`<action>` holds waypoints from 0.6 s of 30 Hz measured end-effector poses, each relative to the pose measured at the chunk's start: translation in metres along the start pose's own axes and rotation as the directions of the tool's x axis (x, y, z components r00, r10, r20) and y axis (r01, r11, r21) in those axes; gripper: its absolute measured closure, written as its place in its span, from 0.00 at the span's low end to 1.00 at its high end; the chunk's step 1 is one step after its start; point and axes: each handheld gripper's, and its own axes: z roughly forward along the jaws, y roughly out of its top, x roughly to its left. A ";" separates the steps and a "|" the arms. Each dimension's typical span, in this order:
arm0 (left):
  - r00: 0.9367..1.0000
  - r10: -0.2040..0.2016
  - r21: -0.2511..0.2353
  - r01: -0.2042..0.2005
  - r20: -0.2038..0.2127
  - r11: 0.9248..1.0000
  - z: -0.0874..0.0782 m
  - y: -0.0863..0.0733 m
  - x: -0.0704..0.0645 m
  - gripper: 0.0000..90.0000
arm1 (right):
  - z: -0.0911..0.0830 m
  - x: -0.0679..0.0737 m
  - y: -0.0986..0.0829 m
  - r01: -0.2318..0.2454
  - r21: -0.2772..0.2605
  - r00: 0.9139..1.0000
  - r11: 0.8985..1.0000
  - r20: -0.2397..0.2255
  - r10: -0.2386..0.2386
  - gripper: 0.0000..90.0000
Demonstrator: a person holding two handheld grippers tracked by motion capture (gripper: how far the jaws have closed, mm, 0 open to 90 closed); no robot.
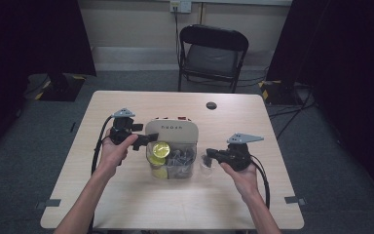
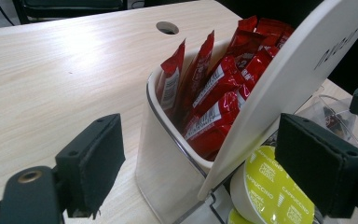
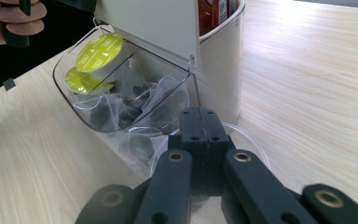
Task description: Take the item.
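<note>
Your right gripper (image 3: 200, 128) sits jaws closed, seemingly pinching a clear sachet (image 3: 142, 140) below the holder's tilted clear drawer (image 3: 93, 119) at mid-table. Your left gripper (image 2: 200, 154) gapes wide around a yellow capsule (image 2: 270, 186); close squarely on its rim.

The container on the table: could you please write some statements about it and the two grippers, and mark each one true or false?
1. Red sachets stand in the back section of the white container. True.
2. The left gripper is shut on a yellow-green capsule. False: its fingers are wide apart, the capsule lying between them but ungripped.
3. The right gripper has its fingers together. True.
4. The clear front tray holds nothing. False: it holds capsules and clear packets.
5. A black folding chair stands behind the table. True.
</note>
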 end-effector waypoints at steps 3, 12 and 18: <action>1.000 0.000 0.003 0.000 -0.001 1.000 0.000 0.000 0.000 0.17 | 0.000 0.001 0.000 -0.001 -0.005 1.000 1.000 -0.001 0.001 0.94; 1.000 0.002 0.003 -0.002 0.000 1.000 0.001 0.000 0.000 0.17 | -0.004 -0.001 0.001 -0.013 -0.019 1.000 1.000 0.005 0.013 0.88; 1.000 -0.010 -0.008 0.010 -0.004 1.000 -0.004 0.000 0.000 0.18 | -0.009 -0.001 0.002 -0.017 -0.031 1.000 0.999 0.016 0.017 0.84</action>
